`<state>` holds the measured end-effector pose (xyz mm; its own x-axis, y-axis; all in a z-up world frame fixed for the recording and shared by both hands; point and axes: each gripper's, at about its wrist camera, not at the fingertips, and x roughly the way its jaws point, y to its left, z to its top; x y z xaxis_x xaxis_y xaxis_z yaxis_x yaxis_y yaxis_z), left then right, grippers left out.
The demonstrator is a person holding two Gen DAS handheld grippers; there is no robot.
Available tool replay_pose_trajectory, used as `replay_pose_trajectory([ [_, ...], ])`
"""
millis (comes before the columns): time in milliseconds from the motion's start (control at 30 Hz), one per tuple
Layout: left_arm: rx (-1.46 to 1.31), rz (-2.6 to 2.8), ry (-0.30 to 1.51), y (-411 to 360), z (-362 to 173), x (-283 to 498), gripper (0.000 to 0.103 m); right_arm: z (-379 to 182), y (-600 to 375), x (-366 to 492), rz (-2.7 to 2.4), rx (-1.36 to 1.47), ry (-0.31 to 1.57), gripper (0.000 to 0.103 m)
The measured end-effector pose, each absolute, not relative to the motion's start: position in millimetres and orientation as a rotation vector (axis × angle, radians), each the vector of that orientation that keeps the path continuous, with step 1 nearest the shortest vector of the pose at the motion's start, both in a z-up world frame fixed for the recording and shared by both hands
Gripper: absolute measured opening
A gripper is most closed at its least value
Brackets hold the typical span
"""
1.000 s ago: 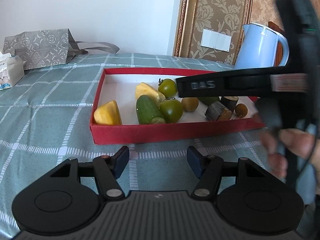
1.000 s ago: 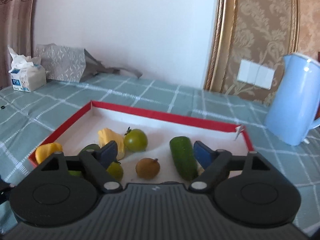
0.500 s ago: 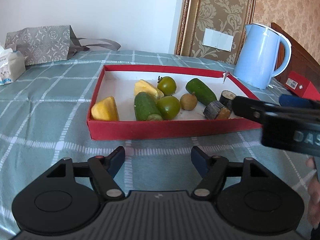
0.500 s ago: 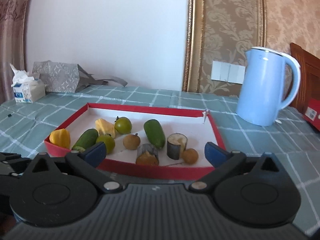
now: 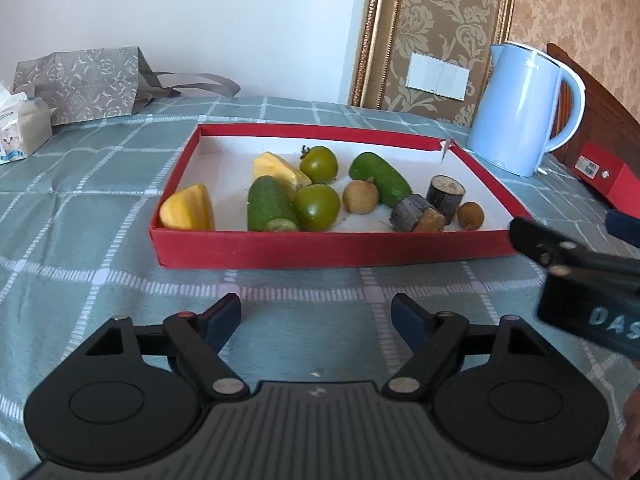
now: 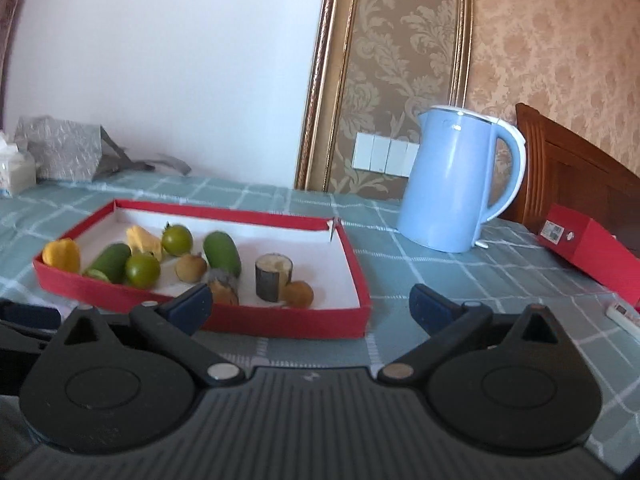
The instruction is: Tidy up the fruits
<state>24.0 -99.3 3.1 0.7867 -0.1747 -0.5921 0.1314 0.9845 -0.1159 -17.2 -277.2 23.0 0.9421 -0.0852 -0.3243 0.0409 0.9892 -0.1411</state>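
Surroundings: blue kettle (image 6: pixel 456 184) stood on the checked tablecloth (image 5: pixel 80 248) just past the tray's far right corner. Red box (image 6: pixel 588 244) lay further right, by the wooden headboard. Patterned paper bag (image 5: pixel 80 80) and tissue pack (image 5: pixel 20 132) sat far left, against the wall. Nothing stood between either gripper and the tray.

Red tray (image 5: pixel 328 248) sat mid-table, white inside, all fruit in it. Left to right: yellow wedge (image 5: pixel 188 210) in the near left corner, green cucumber-like piece (image 5: pixel 266 204), pale yellow chunk (image 5: pixel 280 172), two green tomatoes (image 5: pixel 318 206) (image 5: pixel 319 165), brown round fruit (image 5: pixel 360 197), second green piece (image 5: pixel 380 180), two dark cut cylinders (image 5: pixel 416 218) (image 5: pixel 446 196), small brown fruit (image 5: pixel 470 216).

Left gripper (image 5: pixel 316 316) was spread wide, empty, above cloth in front of the tray. Right gripper (image 6: pixel 310 306) also wide apart, empty, at the tray's near right corner.
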Motion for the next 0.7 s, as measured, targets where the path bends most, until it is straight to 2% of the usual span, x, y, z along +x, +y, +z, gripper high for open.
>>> replay_pose_trajectory([
  [400, -0.046, -0.116, 0.623, -102.9, 3.9, 22.6, 0.082, 9.9, -282.3, -2.6, -0.142, -0.124, 0.414, 0.103],
  [700, -0.006, -0.080, 0.587, -103.7, 6.7, 20.0, 0.082, 8.1, -276.6, -2.9, -0.146, -0.153, 0.403, 0.103],
])
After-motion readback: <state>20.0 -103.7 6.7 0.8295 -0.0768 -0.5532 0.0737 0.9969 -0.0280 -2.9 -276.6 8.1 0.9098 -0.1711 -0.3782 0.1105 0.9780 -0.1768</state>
